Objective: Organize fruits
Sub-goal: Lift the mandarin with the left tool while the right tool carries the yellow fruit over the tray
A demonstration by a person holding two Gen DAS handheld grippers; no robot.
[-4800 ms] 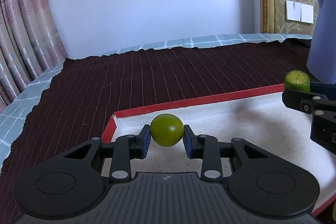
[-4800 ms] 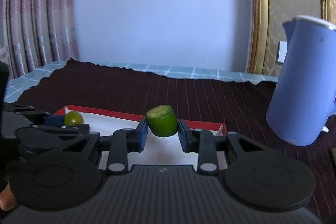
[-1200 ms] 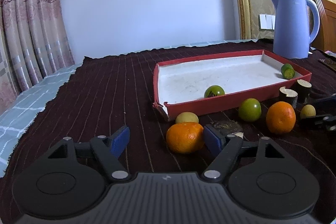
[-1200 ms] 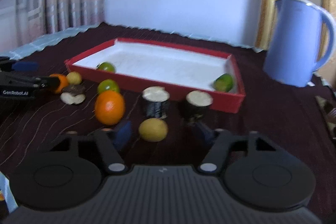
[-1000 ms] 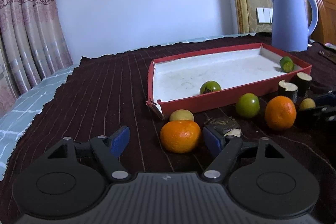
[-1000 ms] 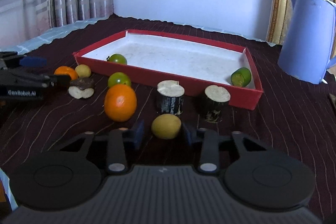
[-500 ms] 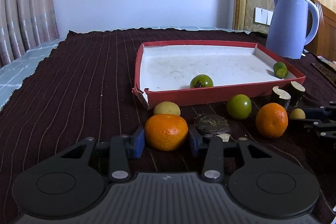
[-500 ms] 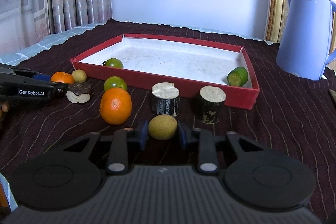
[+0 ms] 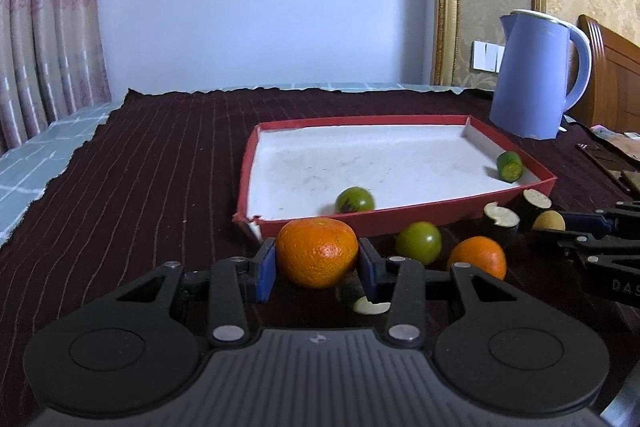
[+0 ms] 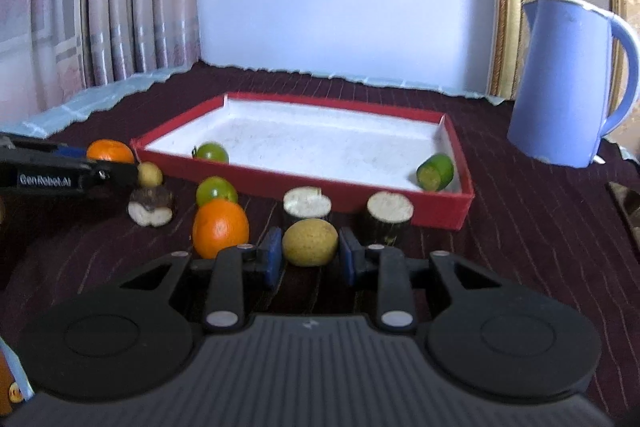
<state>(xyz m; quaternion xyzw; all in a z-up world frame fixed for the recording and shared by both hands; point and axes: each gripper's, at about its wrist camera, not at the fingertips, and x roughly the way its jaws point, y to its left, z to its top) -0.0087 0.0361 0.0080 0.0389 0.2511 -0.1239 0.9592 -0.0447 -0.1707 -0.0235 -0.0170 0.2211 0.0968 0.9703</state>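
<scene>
Spreading across the table, a dark cloth (image 9: 152, 163) carries everything. On it, at the far right, stands a blue kettle (image 9: 536, 75). The red tray (image 9: 400, 217) lies mid-cloth with a green fruit (image 9: 354, 199) near its front wall and a cut green piece (image 9: 509, 166) at its right side.

Both grippers point forward and slightly downward toward the tray's front. The left gripper (image 9: 317, 263) has its blue pads pressed on both sides of an orange (image 9: 317, 251), held just before the tray's near left corner. The right gripper (image 10: 310, 259) is clamped narrowly on a small yellow fruit (image 10: 310, 242).

Loose in front of the tray lie a second orange (image 10: 220, 227), a green tomato (image 10: 216, 189), two cut dark stubs (image 10: 307, 205) (image 10: 390, 211) and another yellow fruit (image 10: 149, 174).
</scene>
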